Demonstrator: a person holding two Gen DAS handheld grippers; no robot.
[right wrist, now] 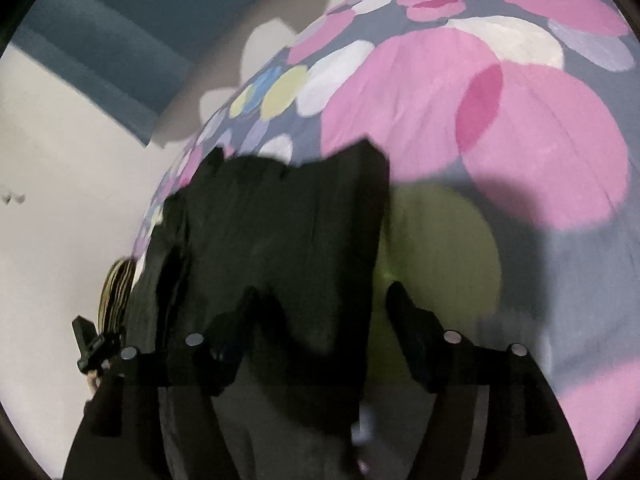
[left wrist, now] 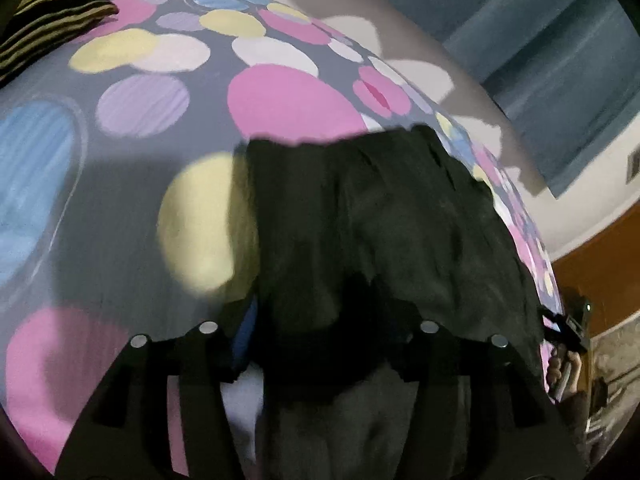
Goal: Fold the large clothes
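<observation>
Down on the bed [left wrist: 120,208], over its grey sheet of pink, yellow and blue circles, lies the dark garment [left wrist: 360,220], folded into a broad panel with its far edge toward the wall. The left hand-held gripper [left wrist: 320,344] stands released, its jaws parted over the garment's near edge, pressing on nothing. The right hand-held gripper [right wrist: 320,312] is released as well, jaws wide, one finger over the dark cloth, the other over the sheet beside it. A striped cushion [left wrist: 48,16] rests at the bed's far corner.
</observation>
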